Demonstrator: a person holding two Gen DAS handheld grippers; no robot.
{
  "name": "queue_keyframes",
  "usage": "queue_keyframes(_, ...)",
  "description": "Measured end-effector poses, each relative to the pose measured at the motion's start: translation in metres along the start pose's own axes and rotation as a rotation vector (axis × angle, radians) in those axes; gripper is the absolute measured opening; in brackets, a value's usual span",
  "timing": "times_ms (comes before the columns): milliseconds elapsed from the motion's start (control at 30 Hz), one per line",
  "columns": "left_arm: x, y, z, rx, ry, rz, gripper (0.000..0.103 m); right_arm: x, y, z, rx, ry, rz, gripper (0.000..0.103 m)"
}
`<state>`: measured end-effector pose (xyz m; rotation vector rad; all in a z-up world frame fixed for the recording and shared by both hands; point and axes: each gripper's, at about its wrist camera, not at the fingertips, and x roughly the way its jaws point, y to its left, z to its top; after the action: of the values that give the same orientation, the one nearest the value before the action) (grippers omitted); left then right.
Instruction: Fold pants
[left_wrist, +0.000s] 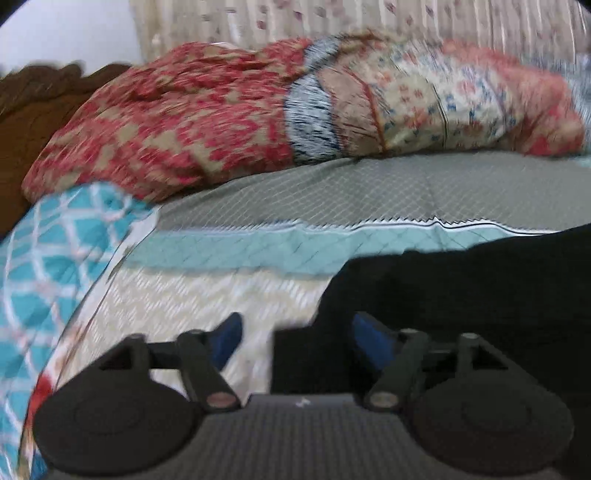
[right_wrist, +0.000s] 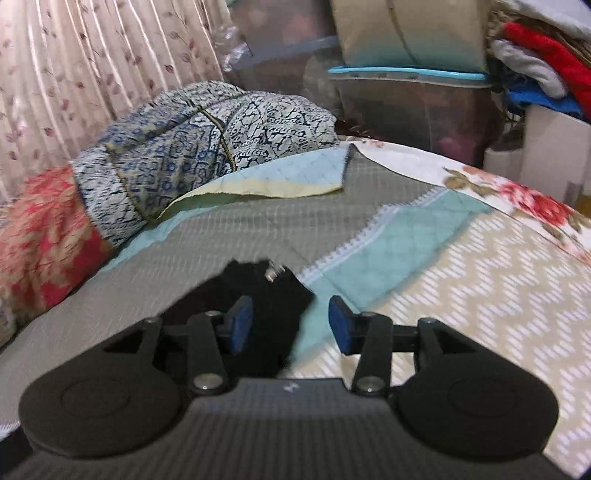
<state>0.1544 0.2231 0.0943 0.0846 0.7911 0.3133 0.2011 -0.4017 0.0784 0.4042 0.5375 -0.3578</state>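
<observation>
The black pants (left_wrist: 461, 288) lie on the quilted bedspread (left_wrist: 332, 184) at the lower right of the left wrist view. My left gripper (left_wrist: 299, 332) is open just above them, and a squared corner of the black cloth lies between its blue pads (left_wrist: 229, 336) without being pinched. In the right wrist view a narrow end of the pants (right_wrist: 258, 291) rests on the grey and teal bands of the bedspread (right_wrist: 406, 266). My right gripper (right_wrist: 291, 325) is open over it; its left pad overlaps the cloth and its right pad hangs over bare bedspread.
A red patterned bundle (left_wrist: 166, 122) and patchwork bedding (left_wrist: 443, 99) are heaped at the back, with a wooden headboard (left_wrist: 37, 96) on the left. A blue-and-white cloth bundle (right_wrist: 192, 147), plastic storage bins (right_wrist: 406, 96) and stacked clothes (right_wrist: 535, 55) crowd the far edge.
</observation>
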Motion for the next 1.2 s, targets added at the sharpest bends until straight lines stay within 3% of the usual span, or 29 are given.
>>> queue_keyframes(67,-0.03,0.028,-0.022,-0.065,0.019,-0.054,0.084,-0.033,-0.028,-0.013,0.032,-0.019,0.017,0.049)
queue_keyframes(167,-0.062,0.056,-0.062,-0.176,0.109,-0.167,0.089,-0.081,-0.079,-0.042,0.113,-0.02,0.039,0.053)
queue_keyframes(300,-0.081,0.081,-0.111,-0.379,0.231,-0.324,0.095,-0.13,-0.133,-0.085,0.224,-0.002,0.037,0.057)
queue_keyframes(467,-0.078,0.082,-0.155,-0.637,0.325,-0.499,0.098,-0.137,-0.153,-0.114,0.323,0.056,0.073,0.059)
queue_keyframes(533,-0.071,0.069,-0.161,-0.671,0.332,-0.535,0.098,-0.127,-0.15,-0.115,0.336,0.065,0.103,0.059)
queue_keyframes(633,-0.061,0.05,-0.158,-0.688,0.328,-0.514,0.097,-0.104,-0.133,-0.111,0.312,0.089,0.123,0.059)
queue_keyframes(667,-0.06,0.045,-0.157,-0.689,0.321,-0.501,0.09,-0.095,-0.131,-0.109,0.29,0.115,0.123,0.056)
queue_keyframes(700,-0.055,0.04,-0.154,-0.684,0.325,-0.473,0.066,-0.085,-0.126,-0.11,0.274,0.137,0.104,0.051)
queue_keyframes(733,-0.053,0.036,-0.153,-0.68,0.337,-0.44,0.047,-0.079,-0.117,-0.11,0.255,0.143,0.071,0.027)
queue_keyframes(767,-0.049,0.035,-0.15,-0.678,0.356,-0.41,0.022,-0.074,-0.112,-0.106,0.231,0.158,0.052,0.011)
queue_keyframes(800,-0.049,0.037,-0.148,-0.696,0.373,-0.412,0.016,-0.074,-0.107,-0.1,0.239,0.159,0.033,0.011)
queue_keyframes(867,-0.063,0.049,-0.142,-0.735,0.349,-0.45,0.014,-0.091,-0.107,-0.084,0.256,0.081,0.041,0.01)
queue_keyframes(967,-0.109,0.067,-0.129,-0.707,0.255,-0.434,0.013,-0.136,-0.115,-0.055,0.294,-0.092,0.064,0.01)
queue_keyframes(1033,-0.128,0.081,-0.127,-0.702,0.254,-0.457,0.013,-0.161,-0.124,-0.042,0.297,-0.161,0.052,0.01)
queue_keyframes(1100,-0.139,0.086,-0.132,-0.684,0.257,-0.466,0.013,-0.173,-0.134,-0.038,0.28,-0.185,0.031,0.01)
queue_keyframes(1200,-0.134,0.08,-0.15,-0.629,0.293,-0.422,0.015,-0.171,-0.151,-0.054,0.262,-0.143,-0.016,0.01)
